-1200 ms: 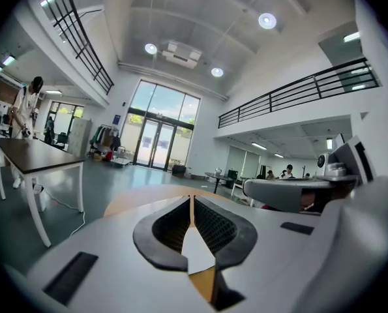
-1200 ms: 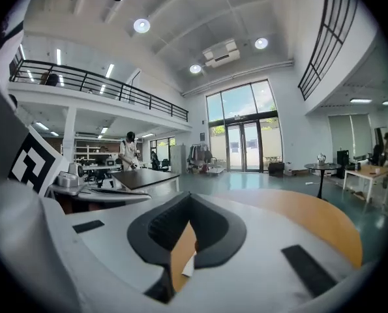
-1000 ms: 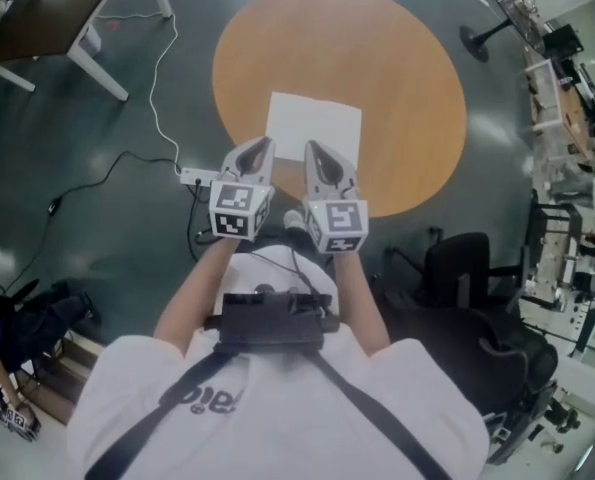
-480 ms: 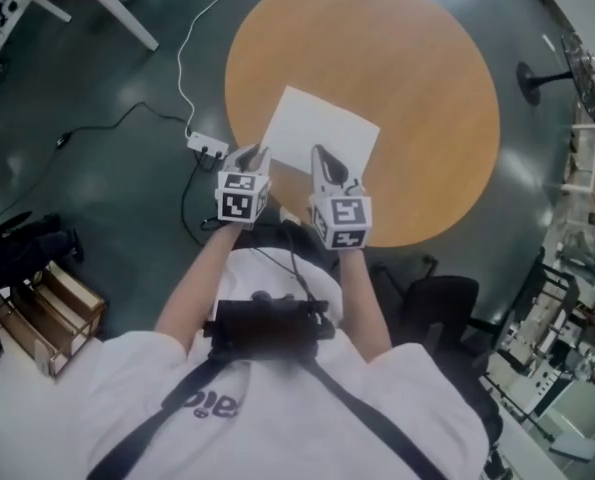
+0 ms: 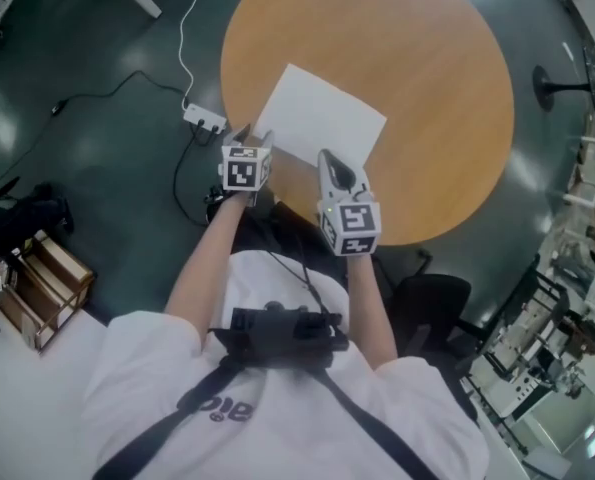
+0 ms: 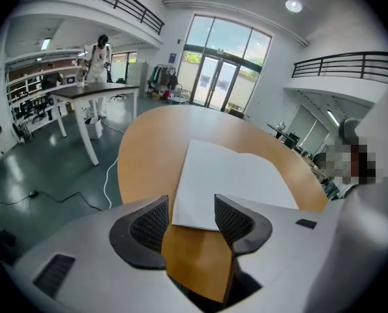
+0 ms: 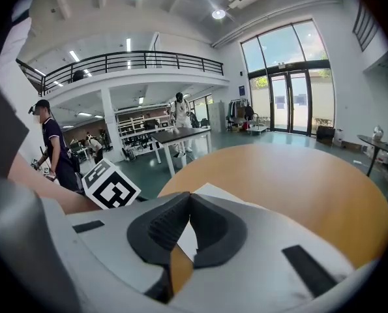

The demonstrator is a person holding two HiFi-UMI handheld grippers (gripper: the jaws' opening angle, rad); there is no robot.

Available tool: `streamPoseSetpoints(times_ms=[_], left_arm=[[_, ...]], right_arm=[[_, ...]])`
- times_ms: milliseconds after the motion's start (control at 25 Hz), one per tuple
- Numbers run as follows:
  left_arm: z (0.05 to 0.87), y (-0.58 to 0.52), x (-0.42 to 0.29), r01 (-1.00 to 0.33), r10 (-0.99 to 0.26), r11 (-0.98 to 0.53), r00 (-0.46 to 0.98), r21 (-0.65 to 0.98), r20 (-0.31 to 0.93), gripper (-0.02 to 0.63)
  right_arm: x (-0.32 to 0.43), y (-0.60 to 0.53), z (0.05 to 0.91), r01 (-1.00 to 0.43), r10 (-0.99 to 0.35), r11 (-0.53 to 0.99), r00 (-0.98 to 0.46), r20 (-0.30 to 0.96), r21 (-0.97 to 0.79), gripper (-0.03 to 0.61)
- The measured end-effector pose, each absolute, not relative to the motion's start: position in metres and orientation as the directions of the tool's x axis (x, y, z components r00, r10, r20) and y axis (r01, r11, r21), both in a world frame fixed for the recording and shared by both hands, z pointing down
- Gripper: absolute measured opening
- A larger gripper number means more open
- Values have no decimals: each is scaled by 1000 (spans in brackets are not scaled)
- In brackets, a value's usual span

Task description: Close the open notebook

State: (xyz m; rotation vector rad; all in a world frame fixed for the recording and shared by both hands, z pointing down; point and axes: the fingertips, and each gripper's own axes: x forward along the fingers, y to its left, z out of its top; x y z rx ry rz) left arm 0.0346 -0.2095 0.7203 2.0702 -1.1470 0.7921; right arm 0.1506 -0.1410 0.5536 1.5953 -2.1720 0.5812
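Note:
The open notebook [image 5: 322, 118] lies flat and white on the round wooden table [image 5: 427, 68], near its front edge. My left gripper [image 5: 247, 132] hovers at the notebook's near left corner; its jaws are opening, with nothing gripped. In the left gripper view the notebook [image 6: 226, 178] lies just beyond the left gripper [image 6: 191, 214], with its near edge showing in the gap. My right gripper [image 5: 327, 156] is shut and empty over the notebook's near edge. In the right gripper view the right gripper [image 7: 186, 204] hides most of the notebook [image 7: 214, 192].
A power strip [image 5: 205, 120] with its cable lies on the floor left of the table. A dark chair [image 5: 432, 303] stands at the table's near right. A wooden crate [image 5: 37, 288] sits on the floor at left. A dark desk [image 6: 96, 93] stands farther off.
Both grippers have dropped toward the table's near edge and tilted downward. The left jaws, closed before, now stand apart. The right jaws stay closed.

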Motion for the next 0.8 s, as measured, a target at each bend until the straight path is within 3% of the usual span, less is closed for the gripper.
streamPoseSetpoints(times_ms=[400,800], left_arm=[[743,-211,39,-911,-526,-386,347,146,777,216],[738,-215,35,-926,-536,-355,312,125,784,160]], right_arm=[[159,-131,553,-952,-793,290,-295,533,-95,23],[156,-136,549,-948,-806,300,-310,505,-103,23]])
